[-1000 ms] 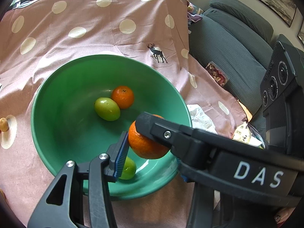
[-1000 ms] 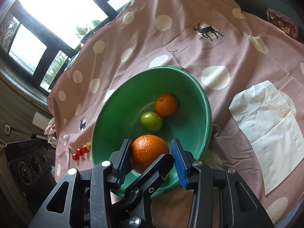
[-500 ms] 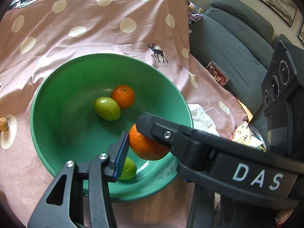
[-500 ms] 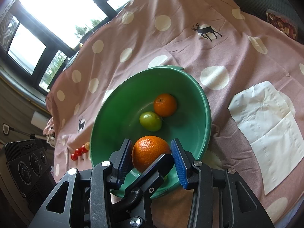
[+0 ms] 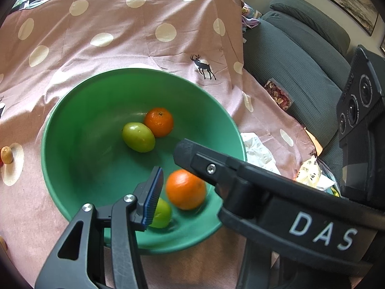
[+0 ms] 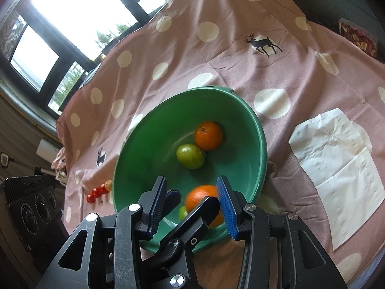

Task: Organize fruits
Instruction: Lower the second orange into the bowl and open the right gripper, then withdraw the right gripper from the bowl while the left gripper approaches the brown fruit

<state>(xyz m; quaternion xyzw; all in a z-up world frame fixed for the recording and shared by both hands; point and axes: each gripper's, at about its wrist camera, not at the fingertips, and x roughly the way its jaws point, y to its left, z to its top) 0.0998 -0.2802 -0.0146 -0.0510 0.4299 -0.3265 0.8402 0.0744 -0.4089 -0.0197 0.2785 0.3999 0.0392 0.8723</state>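
A green bowl [image 5: 79,159] [image 6: 149,149] stands on the pink dotted cloth. In its middle lie a small orange [image 5: 158,121] [image 6: 208,135] and a green fruit [image 5: 138,136] [image 6: 190,156]. My left gripper [image 5: 180,183] hangs over the near wall with its jaws opening. A bigger orange [image 5: 185,189] [image 6: 201,198], blurred, is loose between them, just off the blue pad. It sits low beside another green fruit [image 5: 161,213] [image 6: 182,213]. My right gripper [image 6: 192,201] is open right beside it, pads apart and gripping nothing. Its finger [image 5: 240,180] hides my left gripper's right finger.
A white paper napkin [image 6: 336,168] [image 5: 257,149] lies right of the bowl. Cherry tomatoes [image 6: 97,191] and a small brown fruit [image 5: 6,154] lie on the cloth to the left. A grey sofa [image 5: 300,60] with a snack packet [image 5: 279,95] borders the table's right edge.
The big orange has slipped out from between my left gripper's pads and dropped lower into the bowl. The left jaws have widened slightly. Neither hand has shifted.
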